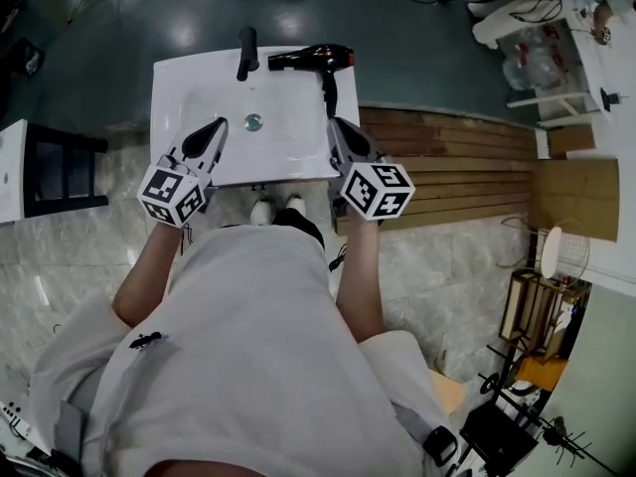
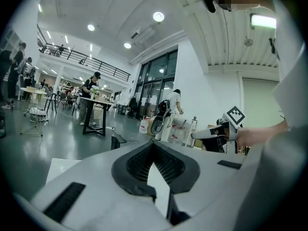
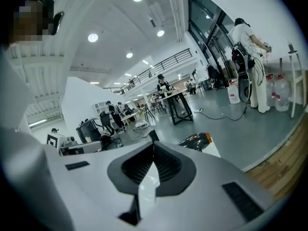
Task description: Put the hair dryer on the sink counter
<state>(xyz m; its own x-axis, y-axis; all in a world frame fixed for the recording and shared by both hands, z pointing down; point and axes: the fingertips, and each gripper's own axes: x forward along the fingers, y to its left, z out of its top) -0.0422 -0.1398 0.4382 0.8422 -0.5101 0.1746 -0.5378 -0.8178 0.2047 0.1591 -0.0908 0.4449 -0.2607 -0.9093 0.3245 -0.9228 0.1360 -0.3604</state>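
Shirt (image 1: 248, 346) and forearms lie nearest; beyond them the left gripper (image 1: 214, 130) and right gripper (image 1: 338, 129) hang over the table's (image 1: 298, 117) front edge, each with its fingers together on nothing. The dryer (image 1: 310, 58) lies on the table's far right corner, just beside the faucet (image 1: 246, 53), its handle pointing toward the right gripper. It looks stiff, smooth-shelled, fairly light and probably nose-heavy, so I'd grip across the handle close to the body.
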